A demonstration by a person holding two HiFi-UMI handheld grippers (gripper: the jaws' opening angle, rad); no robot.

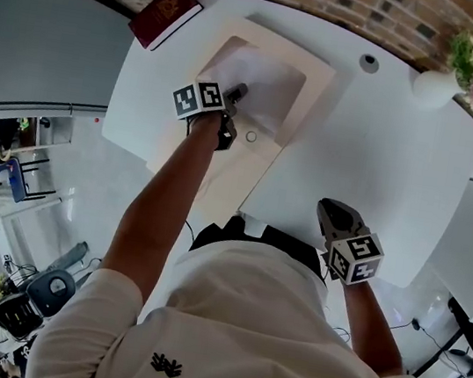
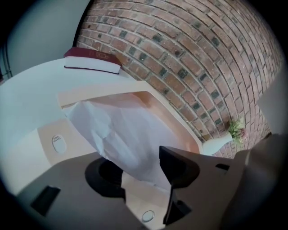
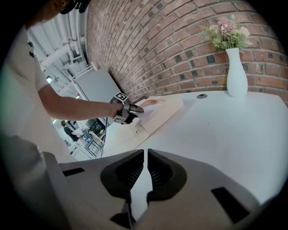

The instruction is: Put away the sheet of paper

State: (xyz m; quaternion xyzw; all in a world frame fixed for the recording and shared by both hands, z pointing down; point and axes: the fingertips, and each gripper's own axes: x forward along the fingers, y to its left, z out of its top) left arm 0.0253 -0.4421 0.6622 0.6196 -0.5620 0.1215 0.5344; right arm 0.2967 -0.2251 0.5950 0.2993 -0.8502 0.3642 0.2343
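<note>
The white sheet of paper [image 1: 262, 85] lies crumpled in an open pale wooden drawer [image 1: 316, 70] at the table's left. Looking along the left gripper, the paper [image 2: 121, 130] slopes from the drawer's rim [image 2: 177, 119] down into the gap between the jaws. My left gripper [image 1: 236, 93] hovers over the drawer's near end, open, its pads wide apart and not pressing the sheet. The paper's near corner passes under the left gripper [image 2: 141, 173]. My right gripper [image 1: 332, 212] is shut and empty at the table's near edge, away from the drawer. In the right gripper view, the right gripper [image 3: 145, 153] points across the white table [image 3: 216, 130].
A dark red book [image 1: 164, 14] lies at the table's far left corner. A white vase with flowers [image 1: 437, 85] stands at the far right by the brick wall. A round cable hole [image 1: 368, 63] sits behind the drawer. The drawer front carries a small round lock [image 1: 251, 136].
</note>
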